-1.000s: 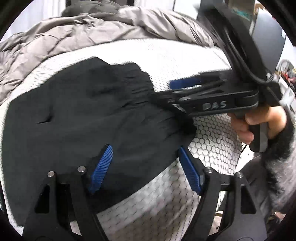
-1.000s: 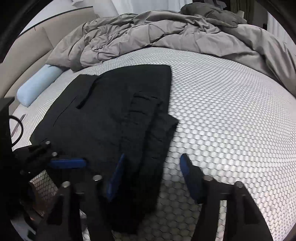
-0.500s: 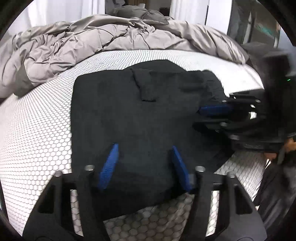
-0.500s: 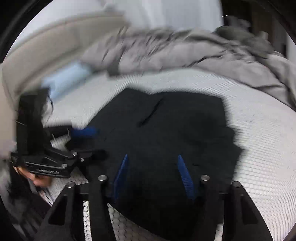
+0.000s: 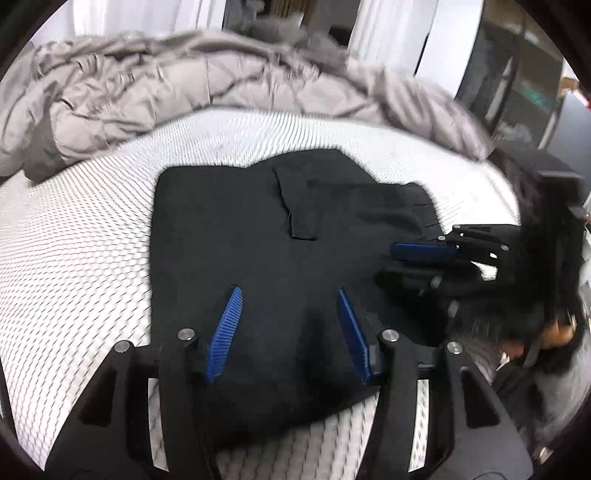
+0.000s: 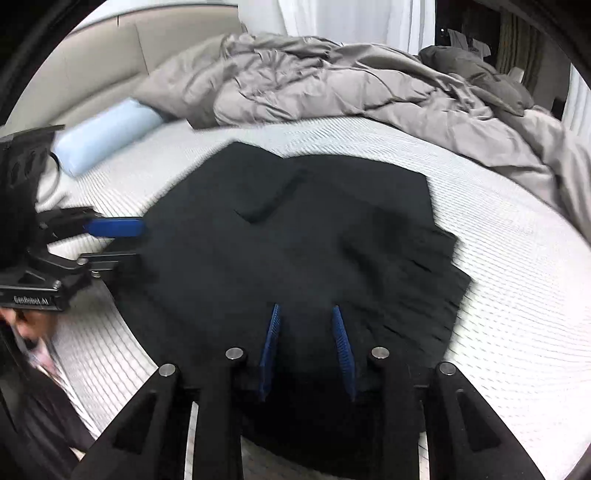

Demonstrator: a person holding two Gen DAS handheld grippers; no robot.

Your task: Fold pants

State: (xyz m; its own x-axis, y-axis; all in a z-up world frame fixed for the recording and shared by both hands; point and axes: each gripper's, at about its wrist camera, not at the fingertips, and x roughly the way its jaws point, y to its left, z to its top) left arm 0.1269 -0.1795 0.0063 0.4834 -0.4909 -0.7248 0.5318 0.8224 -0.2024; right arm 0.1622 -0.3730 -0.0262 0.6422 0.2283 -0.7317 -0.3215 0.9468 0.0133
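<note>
Black pants lie mid-bed; left gripper fingers half apart over the 6 o'clock hem, right gripper fingers closing there: pinch both corners evenly before lifting.

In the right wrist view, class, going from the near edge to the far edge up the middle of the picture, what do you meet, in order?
Right gripper → black pants → white mattress → grey duvet → white curtain.
</note>
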